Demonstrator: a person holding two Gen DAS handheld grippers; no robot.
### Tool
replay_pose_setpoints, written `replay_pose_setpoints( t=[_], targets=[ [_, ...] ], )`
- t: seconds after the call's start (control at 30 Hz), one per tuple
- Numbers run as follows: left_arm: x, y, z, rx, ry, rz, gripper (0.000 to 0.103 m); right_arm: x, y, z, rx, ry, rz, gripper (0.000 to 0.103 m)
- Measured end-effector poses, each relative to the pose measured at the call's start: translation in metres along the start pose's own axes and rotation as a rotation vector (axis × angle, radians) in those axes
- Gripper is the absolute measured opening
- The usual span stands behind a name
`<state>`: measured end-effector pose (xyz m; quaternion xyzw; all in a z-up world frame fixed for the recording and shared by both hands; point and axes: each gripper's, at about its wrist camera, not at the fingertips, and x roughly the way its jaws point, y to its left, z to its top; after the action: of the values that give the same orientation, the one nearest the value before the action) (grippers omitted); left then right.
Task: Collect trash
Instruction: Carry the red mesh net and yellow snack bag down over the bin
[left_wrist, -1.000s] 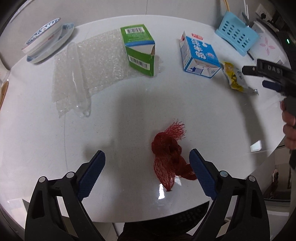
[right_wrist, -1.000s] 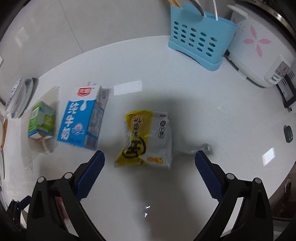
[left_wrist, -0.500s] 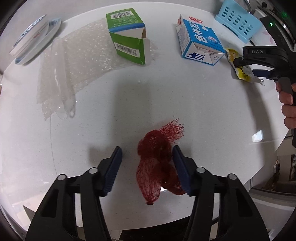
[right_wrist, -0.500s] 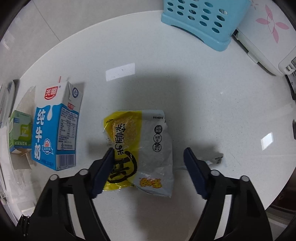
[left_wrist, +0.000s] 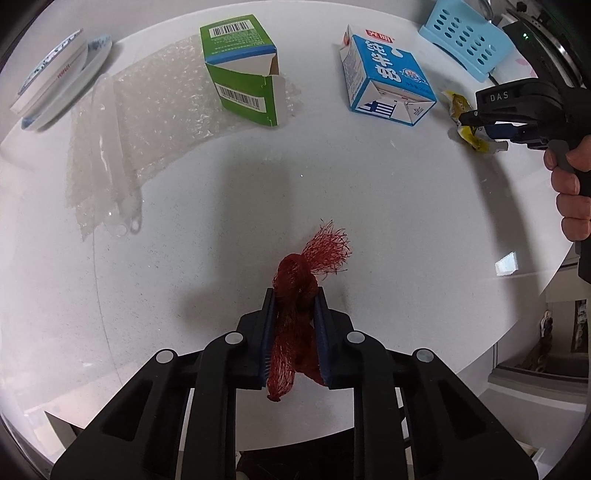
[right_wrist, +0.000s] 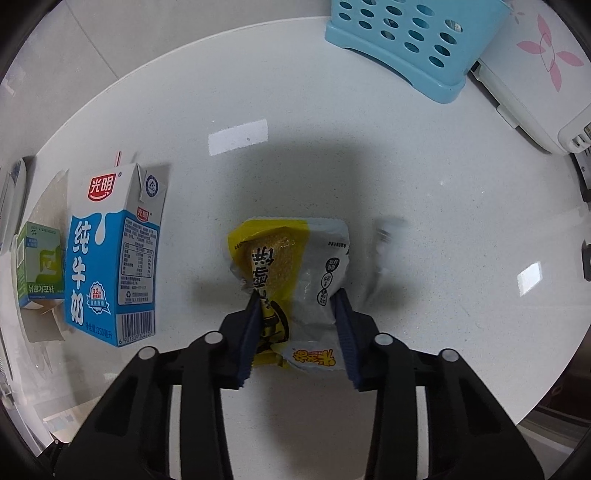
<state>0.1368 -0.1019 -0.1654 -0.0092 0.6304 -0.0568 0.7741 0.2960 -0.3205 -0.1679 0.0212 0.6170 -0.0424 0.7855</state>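
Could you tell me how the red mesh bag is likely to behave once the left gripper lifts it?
The red mesh bag looks bunched and soft between the left gripper fingers, so it will probably sag limply. It seems very light. Its open weave should resist slipping, though loose threads might snag.

A round white surface (left_wrist: 388, 206) with fine speckles carries everything. At its far left edge lie stacked white plates (left_wrist: 59, 79) with a blue pattern; the upper one is tilted on the lower one. At the far right stands a light blue plastic basket (right_wrist: 410, 40) with oval holes in its wall; some utensils show through the holes, but which ones cannot be told. Just beside the basket, to its right, is a white appliance (right_wrist: 535, 85) with a pink flower print on its lid. The surface shows bright reflections of light (right_wrist: 238, 138). Behind it is a pale wall with thin tile lines (right_wrist: 96, 55).
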Motion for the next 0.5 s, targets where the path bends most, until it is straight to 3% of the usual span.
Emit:
replay_pose_setpoints(
  t=[0.13, 0.5],
  targets=[
    [-0.003, 0.007, 0.0, 0.001, -0.011, -0.011, 0.018, -0.002, 0.001, 0.0, -0.013, -0.002, -0.004, 0.024],
    [-0.02, 0.019, 0.014, 0.007, -0.053, -0.016, 0.018, -0.012, -0.001, -0.013, 0.018, -0.034, -0.008, 0.022]
  ],
)
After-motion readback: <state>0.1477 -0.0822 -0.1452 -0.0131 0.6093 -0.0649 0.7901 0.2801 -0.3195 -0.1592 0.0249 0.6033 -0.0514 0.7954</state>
